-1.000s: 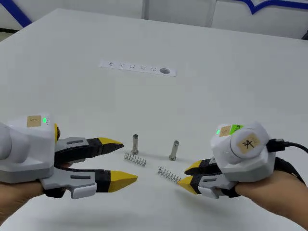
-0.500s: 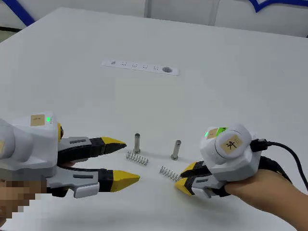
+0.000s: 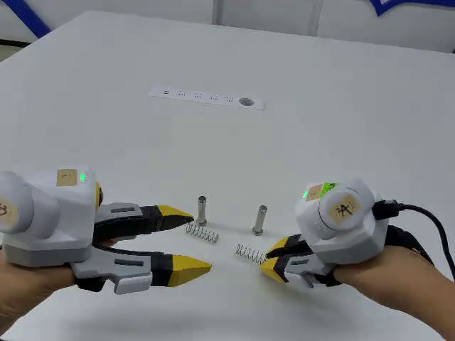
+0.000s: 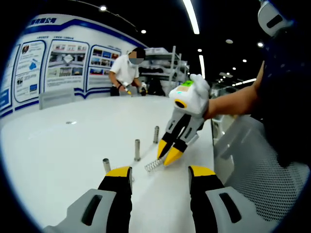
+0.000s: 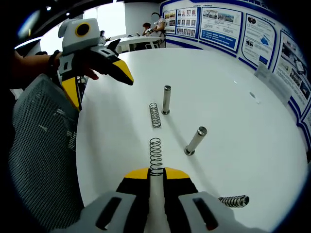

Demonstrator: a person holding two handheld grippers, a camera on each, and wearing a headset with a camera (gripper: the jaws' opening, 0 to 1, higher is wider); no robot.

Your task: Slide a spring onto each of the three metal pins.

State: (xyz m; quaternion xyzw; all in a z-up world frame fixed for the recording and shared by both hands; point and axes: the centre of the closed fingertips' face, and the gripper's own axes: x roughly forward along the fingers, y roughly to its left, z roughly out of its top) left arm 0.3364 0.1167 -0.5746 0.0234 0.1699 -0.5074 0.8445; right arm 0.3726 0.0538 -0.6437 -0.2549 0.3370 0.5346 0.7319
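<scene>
Two grippers over the white table (image 3: 320, 106): left gripper (image 3: 200, 240) hangs wide open, right gripper (image 3: 269, 261) has just pinched shut on one end of a spring (image 3: 247, 251). It's lying flat near a bare pin (image 3: 261, 219), so I'd guess lifting and threading comes next, none done yet.

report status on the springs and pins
Left gripper open, hovering empty. Right gripper shut on near end of a spring lying flat. Pins bare, second spring lying beside one.
</scene>
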